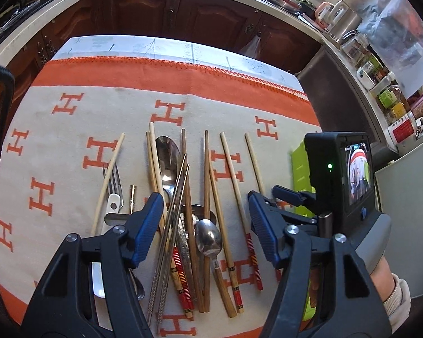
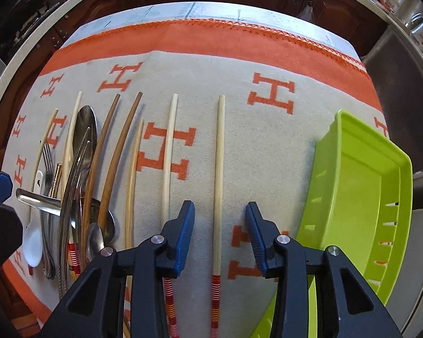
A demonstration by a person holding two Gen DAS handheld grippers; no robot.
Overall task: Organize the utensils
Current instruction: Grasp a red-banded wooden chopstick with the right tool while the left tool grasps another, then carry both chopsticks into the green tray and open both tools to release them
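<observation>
Wooden and bamboo chopsticks, a steel chopstick pair [image 1: 177,197], a large spoon [image 1: 167,155], a small spoon [image 1: 208,238], a fork [image 1: 114,180] and a white ceramic spoon [image 1: 112,204] lie piled on a grey cloth [image 2: 211,70] with orange H marks. My left gripper [image 1: 203,205] hovers open above the middle of the pile, its pads touching nothing. My right gripper [image 2: 219,211] is open low over the cloth. It straddles a single pale chopstick with a red-striped end [image 2: 219,169], with gaps on both sides. A lime-green slotted basket [image 2: 361,197] stands empty just right of it.
The right gripper's camera housing [image 1: 338,174] sits close beside my left gripper, with a sleeved hand [image 1: 392,290] below it. Dark wooden cabinets [image 1: 211,14] and a counter run behind the table. Jars and kettles [image 1: 380,84] crowd the counter on the right.
</observation>
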